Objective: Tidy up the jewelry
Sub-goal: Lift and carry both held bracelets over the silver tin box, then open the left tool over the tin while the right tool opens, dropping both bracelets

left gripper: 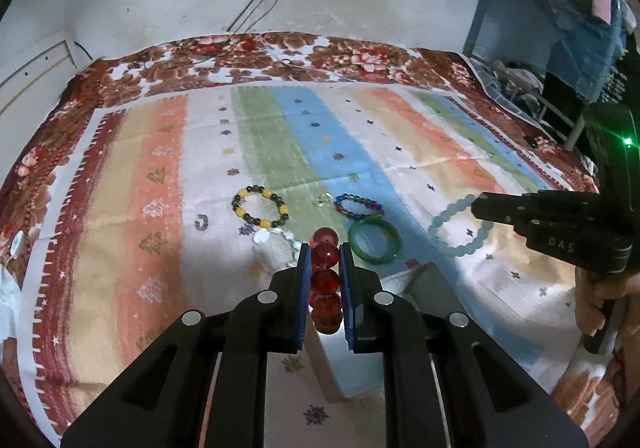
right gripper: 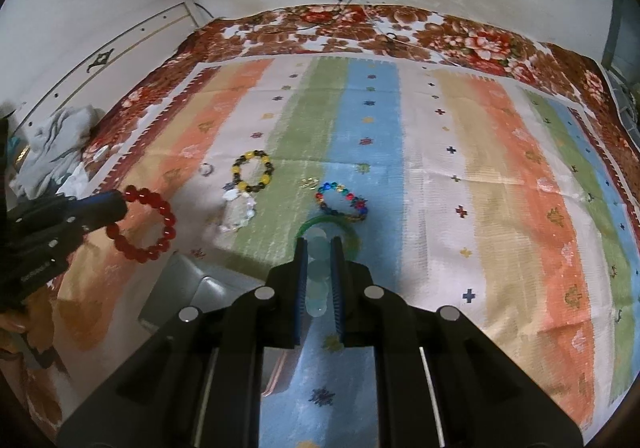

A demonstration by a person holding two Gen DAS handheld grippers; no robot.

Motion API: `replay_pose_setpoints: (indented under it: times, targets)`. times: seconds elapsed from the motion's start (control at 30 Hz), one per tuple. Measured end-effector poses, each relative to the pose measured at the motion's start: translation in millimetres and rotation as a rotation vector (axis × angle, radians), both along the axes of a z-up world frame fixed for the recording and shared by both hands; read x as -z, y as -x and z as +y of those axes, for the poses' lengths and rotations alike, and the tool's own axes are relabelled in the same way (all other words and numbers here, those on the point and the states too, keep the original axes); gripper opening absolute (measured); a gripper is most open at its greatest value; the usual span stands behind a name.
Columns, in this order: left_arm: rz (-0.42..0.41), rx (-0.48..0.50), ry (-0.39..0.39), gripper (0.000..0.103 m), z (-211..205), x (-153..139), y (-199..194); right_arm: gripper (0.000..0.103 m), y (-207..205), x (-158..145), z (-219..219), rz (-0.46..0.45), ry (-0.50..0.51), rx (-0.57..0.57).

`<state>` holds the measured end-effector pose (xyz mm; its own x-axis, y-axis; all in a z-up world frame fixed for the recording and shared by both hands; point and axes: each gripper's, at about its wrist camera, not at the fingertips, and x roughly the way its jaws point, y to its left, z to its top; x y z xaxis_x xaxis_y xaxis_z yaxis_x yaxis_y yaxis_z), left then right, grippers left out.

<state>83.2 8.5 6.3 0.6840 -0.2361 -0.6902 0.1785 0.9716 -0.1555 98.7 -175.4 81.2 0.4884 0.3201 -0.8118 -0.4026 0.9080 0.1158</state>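
A: From the left wrist camera, the left gripper [left gripper: 325,260] is pinching the red bead bracelet [left gripper: 325,280]; its blue pads are pressed on the beads, which run in a line between them. Take the green bangle [left gripper: 375,242] as the landmark: the red beads hang just left of it. The yellow-and-dark bead bracelet [left gripper: 261,207] lies further left and beyond it, and the multicoloured bracelet [left gripper: 357,204] sits just behind it. The grey box [left gripper: 430,284] is just in front of it.

B: And the right one?

A: In the same view the right gripper [left gripper: 482,208] comes in from the right of the bangle with the pale blue bracelet [left gripper: 460,230] hanging from its tip.

B: What does the right wrist camera show?

A: Its jaws are squeezed on those pale blue beads [right gripper: 318,268], directly above the bangle [right gripper: 330,230]. The red bracelet [right gripper: 146,224] dangles well to the left of it as an open loop from the left gripper [right gripper: 120,206].

B: How will they handle?

A: I judge both beaded loops light and floppy, likely elastic-strung, with round glossy beads that could roll out of a loose grip. Pinching across one or two beads, as now, looks sound. The bangle seems rigid and probably brittle; I would take it across its rim and lower it gently.
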Motion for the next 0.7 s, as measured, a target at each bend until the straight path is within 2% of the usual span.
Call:
replay_pose_setpoints:
  times: [0.43,0.7]
  targets:
    - [0.023,0.049,-0.01,0.013,-22.9,11.7,19.3,0.013,33.7,1.1,16.3,0.023,-0.032,-0.076]
    - [0.041,0.058,-0.03,0.013,-26.5,18.3,16.9,0.013,32.8,6.7,18.2,0.04,-0.02,-0.078]
